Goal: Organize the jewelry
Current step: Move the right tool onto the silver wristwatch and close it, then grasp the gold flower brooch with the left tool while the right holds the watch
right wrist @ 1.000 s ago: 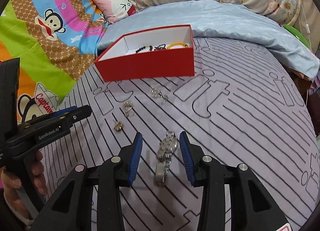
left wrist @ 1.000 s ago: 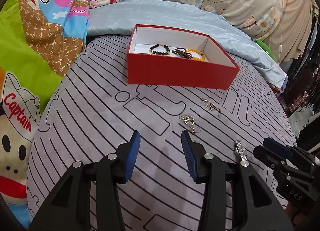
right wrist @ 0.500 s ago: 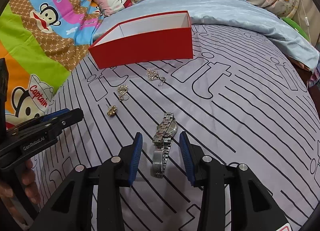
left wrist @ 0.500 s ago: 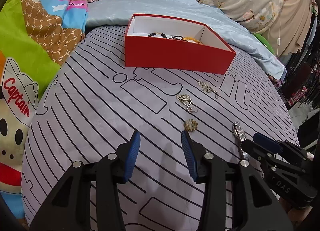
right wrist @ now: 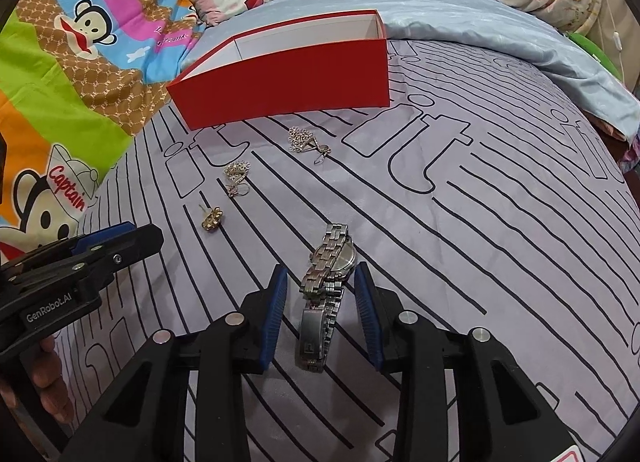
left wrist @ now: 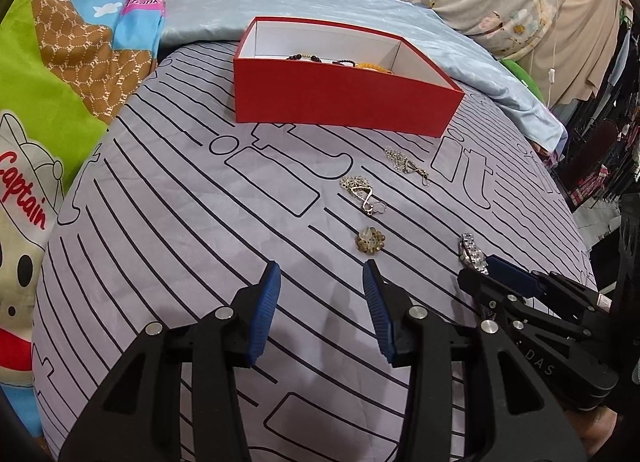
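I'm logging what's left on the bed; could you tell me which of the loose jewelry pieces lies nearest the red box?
The silver filigree earring, just before the red box. Its twin, the gold flower stud and the watch lie progressively farther away.

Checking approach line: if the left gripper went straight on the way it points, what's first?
Likely bare bedspread: the left gripper is open, with only the lilac striped bedspread between its pads. The small gold flower brooch lies slightly right of that line; depth unclear.

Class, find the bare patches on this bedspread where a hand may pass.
Bare: left of the earrings, toward the cartoon blanket; also right of the watch. Crowded: the strip from the red box to the watch.
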`<state>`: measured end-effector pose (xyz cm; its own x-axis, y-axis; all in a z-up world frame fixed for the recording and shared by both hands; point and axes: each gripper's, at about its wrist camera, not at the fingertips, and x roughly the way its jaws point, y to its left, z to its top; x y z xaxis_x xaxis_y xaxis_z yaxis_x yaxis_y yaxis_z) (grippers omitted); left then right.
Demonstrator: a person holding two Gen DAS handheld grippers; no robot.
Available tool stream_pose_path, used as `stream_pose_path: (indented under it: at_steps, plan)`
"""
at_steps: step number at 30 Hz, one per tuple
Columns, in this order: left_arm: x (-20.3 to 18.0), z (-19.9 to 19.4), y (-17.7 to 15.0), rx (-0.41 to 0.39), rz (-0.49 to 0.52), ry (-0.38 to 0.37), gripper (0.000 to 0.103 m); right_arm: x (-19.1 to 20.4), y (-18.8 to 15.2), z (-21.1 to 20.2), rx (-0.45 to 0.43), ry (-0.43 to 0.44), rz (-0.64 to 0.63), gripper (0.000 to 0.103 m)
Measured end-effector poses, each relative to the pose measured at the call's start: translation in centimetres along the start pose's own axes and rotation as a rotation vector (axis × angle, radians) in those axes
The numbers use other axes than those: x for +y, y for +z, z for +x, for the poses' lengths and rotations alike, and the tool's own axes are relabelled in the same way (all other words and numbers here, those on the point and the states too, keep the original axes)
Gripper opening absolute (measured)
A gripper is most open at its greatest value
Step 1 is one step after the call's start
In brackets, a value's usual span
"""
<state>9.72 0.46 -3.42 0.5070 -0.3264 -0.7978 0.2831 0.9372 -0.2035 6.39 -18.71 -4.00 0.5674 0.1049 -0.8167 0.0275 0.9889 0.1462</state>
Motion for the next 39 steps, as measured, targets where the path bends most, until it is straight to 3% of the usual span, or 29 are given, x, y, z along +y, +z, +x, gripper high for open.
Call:
stream_pose_path:
  at_steps: [6,19,22,24,30,39]
  plan:
    - [-0.5,0.4,-0.1,0.011,0.001,-0.03,0.046,-0.5,0.2,-0.1,0.0,0.01,0.017,0.016]
    - [-2.2,2.7,0.8,0.02,0.015,-0.053,0.045,-1.0,0.3,-0.8,-0.006,0.03,0.038,0.016]
    - [-2.3,3.2,1.0,0.017,0.016,-0.046,0.041,-1.0,0.3,-0.8,-0.003,0.037,0.043,0.016]
    - [-2.4,3.4,1.2,0.013,0.025,-0.042,0.031,-1.0,0.3,-0.8,-0.004,0.042,0.045,0.016]
    - [-2.4,3.6,1.3,0.015,0.027,-0.055,0.016,-0.9,0.3,-0.9,-0.004,0.05,0.048,0.016]
    - [-2.1,3.2,1.4,0.02,0.005,-0.094,0.016,-0.9,0.5,-1.6,-0.019,0.058,0.053,0.015]
